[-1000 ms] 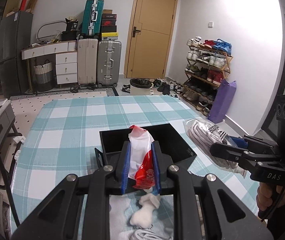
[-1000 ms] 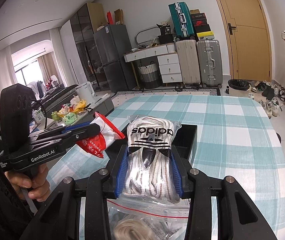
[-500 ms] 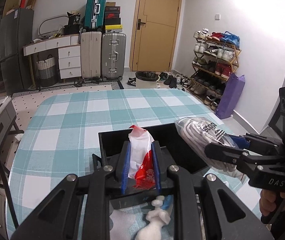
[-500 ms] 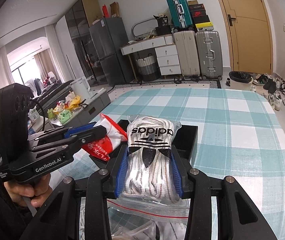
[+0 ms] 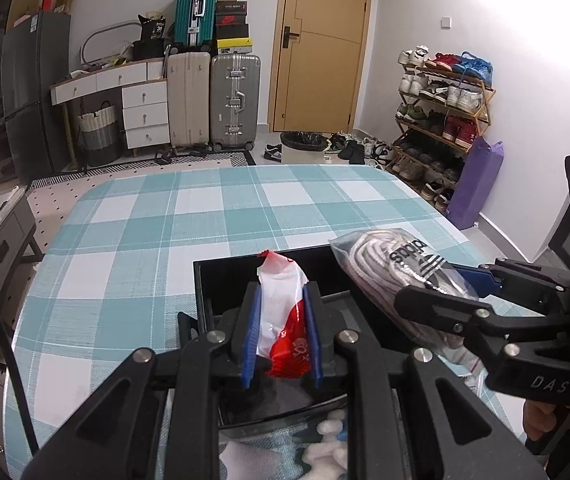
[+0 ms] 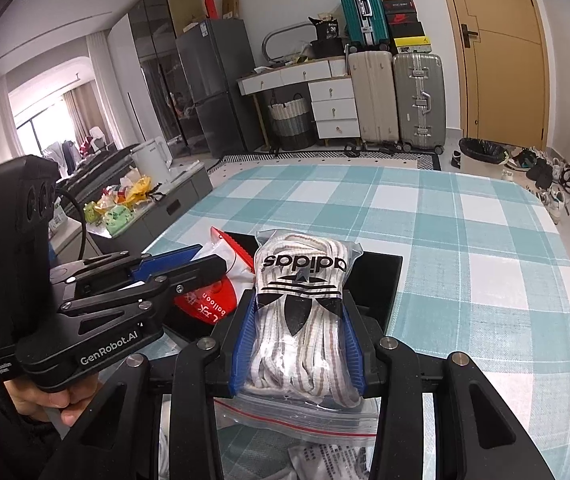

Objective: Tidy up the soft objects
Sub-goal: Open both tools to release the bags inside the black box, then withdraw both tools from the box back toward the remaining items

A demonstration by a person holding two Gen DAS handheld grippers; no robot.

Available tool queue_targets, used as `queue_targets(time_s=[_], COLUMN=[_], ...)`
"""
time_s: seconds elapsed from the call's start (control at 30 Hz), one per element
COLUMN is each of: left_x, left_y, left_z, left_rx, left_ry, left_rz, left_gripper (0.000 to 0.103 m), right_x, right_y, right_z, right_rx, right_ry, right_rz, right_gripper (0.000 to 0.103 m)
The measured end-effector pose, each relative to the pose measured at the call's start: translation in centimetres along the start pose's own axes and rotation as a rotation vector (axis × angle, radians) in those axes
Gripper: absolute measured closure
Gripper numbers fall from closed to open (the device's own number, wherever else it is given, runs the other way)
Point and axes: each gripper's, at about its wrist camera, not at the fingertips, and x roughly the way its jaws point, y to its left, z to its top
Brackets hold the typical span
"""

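Black bin (image 5: 221, 280) sits near the tabletop's near edge, and above it the left gripper (image 5: 281, 334) clamps a red-white packet (image 5: 283, 320) while the right gripper (image 6: 299, 344) clamps bagged laces (image 6: 301, 304).

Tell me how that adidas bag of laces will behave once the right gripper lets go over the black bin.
The adidas lace bag bulges between the right gripper's fingers, so it is probably soft and light. Its glossy plastic looks slippery. It should flop into the black bin, not roll.

Both loaded grippers crowd above the black bin (image 5: 221, 280), while the checked tablecloth (image 5: 205, 216) beyond lies open.
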Motion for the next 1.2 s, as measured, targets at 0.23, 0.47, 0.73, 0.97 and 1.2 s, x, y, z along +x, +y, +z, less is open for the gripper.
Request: queue_targets(time_s=[0.23, 0.47, 0.73, 0.97, 1.2], left_x=[1.1, 1.3, -1.0, -5.0, -7.7], left_y=[-0.2, -0.1, -0.4, -0.7, 0.3], left_z=[-0.1, 0.0, -0.1, -1.0, -3.1], left_rx=[0.013, 0.018, 0.039, 0.052, 0.028], left_ry=[0.022, 0.049, 0.019, -0.049, -0.062], left_rz=[0.008, 0.025, 0.019, 0.034, 0.048], left_gripper=[0.084, 0.071, 0.036, 0.000, 0.000], right_x=[2.0, 1.2, -2.5, -6.9, -8.9], right_y=[-0.3, -0.3, -1.0, -1.6, -0.5], right_z=[0.2, 0.2, -0.3, -2.5, -5.3], right_rx=[-0.022, -0.043, -0.021, 0.067, 0.048], right_ry=[0.045, -0.015, -0.067, -0.119, -0.087], right_rz=[-0.037, -0.088, -0.104, -0.081, -0.116], right_gripper=[0.064, 0.053, 0.010, 0.001, 0.001])
